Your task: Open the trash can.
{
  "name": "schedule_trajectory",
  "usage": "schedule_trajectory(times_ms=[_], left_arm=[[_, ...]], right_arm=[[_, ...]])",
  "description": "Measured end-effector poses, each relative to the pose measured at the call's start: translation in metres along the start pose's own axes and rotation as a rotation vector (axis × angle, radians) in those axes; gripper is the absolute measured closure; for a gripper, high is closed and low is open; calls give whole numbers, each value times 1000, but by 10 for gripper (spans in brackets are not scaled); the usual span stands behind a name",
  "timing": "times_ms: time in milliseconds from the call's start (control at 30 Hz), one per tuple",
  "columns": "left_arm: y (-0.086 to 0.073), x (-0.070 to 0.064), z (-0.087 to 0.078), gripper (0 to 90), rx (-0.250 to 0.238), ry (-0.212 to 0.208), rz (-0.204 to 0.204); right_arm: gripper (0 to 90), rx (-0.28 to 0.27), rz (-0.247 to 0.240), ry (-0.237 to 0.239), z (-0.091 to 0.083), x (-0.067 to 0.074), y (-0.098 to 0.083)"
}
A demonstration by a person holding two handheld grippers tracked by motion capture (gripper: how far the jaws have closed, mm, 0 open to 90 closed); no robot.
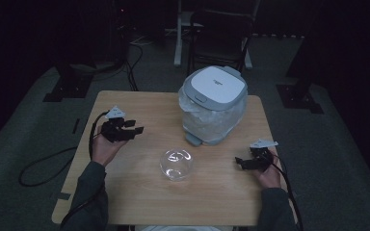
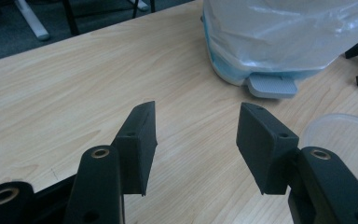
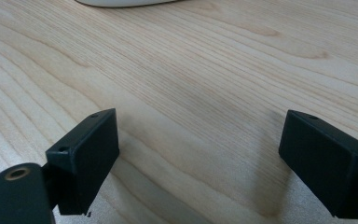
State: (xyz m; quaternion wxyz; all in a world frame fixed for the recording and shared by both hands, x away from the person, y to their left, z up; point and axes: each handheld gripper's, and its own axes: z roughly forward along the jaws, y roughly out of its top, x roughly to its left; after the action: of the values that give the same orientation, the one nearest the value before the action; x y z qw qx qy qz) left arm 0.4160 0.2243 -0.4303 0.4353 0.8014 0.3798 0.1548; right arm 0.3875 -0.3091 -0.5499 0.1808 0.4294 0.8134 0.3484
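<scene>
A pale wooden bench [image 1: 139, 192] is seen from above, with a small pedal bin [image 1: 213, 105] standing toward its far side. The bin has a grey and white lid, shut, and a clear plastic liner bunched around its body; its foot pedal [image 2: 271, 86] faces the person. A clear glass bowl [image 1: 176, 164] sits near the middle of the bench, in front of the bin and apart from it.

The left gripper [image 1: 136, 131] is held above the left part of the bench, well apart from the bowl. In the left gripper view its jaws are seen spread apart with nothing between them, pointed toward the bin, and the rim of the bowl appears at the right edge.

The right gripper [image 1: 239, 161] is held low at the right side of the bench, pointed toward the bowl. In the right gripper view its jaws are spread wide over bare wood, with nothing gripped.
</scene>
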Motion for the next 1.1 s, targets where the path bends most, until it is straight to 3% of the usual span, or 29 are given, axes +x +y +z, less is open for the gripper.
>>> schedule_trajectory(times_ms=[1100], left_arm=[[53,-18,-4,488,-36,-29,85]], right_arm=[[112,0,-1,0,0,0,0]])
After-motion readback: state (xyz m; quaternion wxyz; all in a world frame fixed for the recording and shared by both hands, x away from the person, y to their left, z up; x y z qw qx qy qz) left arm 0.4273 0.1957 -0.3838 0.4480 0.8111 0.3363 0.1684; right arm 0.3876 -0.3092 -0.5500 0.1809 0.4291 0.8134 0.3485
